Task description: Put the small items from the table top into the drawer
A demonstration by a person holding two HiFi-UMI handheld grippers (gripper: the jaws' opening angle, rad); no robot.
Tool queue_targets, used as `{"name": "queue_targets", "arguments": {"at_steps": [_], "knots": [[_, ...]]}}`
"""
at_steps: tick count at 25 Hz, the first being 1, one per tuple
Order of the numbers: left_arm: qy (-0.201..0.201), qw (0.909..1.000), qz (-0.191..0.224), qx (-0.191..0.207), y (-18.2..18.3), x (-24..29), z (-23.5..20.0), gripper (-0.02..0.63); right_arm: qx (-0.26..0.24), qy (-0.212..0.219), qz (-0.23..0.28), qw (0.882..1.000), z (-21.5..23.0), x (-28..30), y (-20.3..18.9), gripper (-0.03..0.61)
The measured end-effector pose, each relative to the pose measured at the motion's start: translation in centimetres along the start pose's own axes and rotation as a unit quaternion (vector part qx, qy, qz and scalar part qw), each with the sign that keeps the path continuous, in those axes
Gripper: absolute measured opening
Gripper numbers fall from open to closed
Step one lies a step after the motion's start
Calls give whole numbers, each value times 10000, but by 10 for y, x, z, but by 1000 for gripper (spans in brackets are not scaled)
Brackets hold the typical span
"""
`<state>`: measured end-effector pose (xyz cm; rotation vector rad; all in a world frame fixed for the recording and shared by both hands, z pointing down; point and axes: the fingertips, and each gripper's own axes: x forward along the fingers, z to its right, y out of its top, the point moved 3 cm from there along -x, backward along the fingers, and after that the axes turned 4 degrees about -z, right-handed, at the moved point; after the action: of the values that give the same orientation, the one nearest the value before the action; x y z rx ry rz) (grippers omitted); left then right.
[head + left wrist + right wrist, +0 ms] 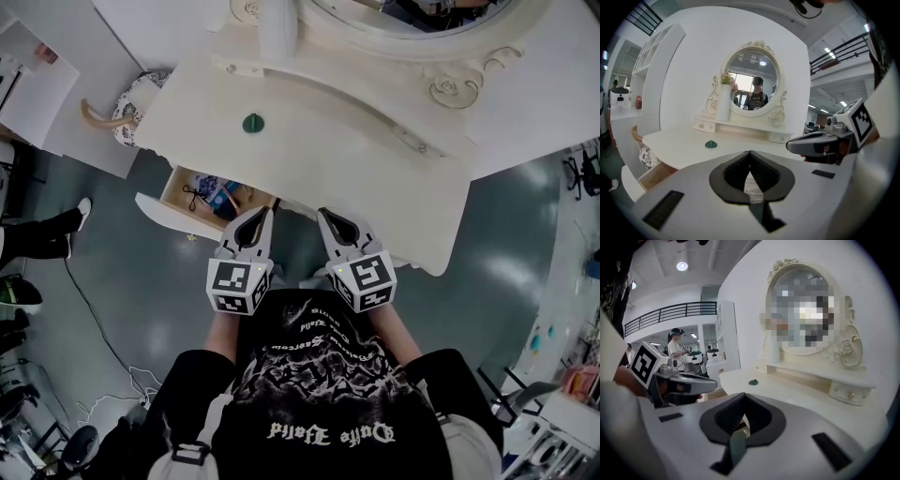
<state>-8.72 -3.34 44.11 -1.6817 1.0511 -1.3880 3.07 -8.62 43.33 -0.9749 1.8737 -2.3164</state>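
— Where is the small green item [253,123]?
— On the table [356,159], toward its left edge, well apart from the open drawer [174,187] below the front-left corner.
— The grippers?
— Left gripper [267,211] and right gripper [322,213]: jaws closed, empty, at the front edge.

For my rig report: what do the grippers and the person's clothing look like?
Both the left gripper and the right gripper have pale grey tapered jaws with ribbed black pads, and each carries a white cube with black square markers. The person wears a black T-shirt with white print.
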Motion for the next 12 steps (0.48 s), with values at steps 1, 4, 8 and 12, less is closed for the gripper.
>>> {"name": "queue_targets", "arguments": {"at_steps": [1, 4, 8, 12], "knots": [[5, 10000, -1, 4, 0, 0, 1, 15, -2, -17, -2, 10000, 0, 0, -1, 9], [32, 10000, -1, 18, 0, -3, 3, 15, -52, -14, 21, 10000, 0, -2, -1, 9], [77, 10000, 1, 28, -1, -6, 4, 15, -161, -2, 60, 9999, 0, -3, 1, 9], [93, 9999, -11, 62, -2, -8, 4, 15, -218, 0, 89, 9997, -2, -3, 2, 9]]}}
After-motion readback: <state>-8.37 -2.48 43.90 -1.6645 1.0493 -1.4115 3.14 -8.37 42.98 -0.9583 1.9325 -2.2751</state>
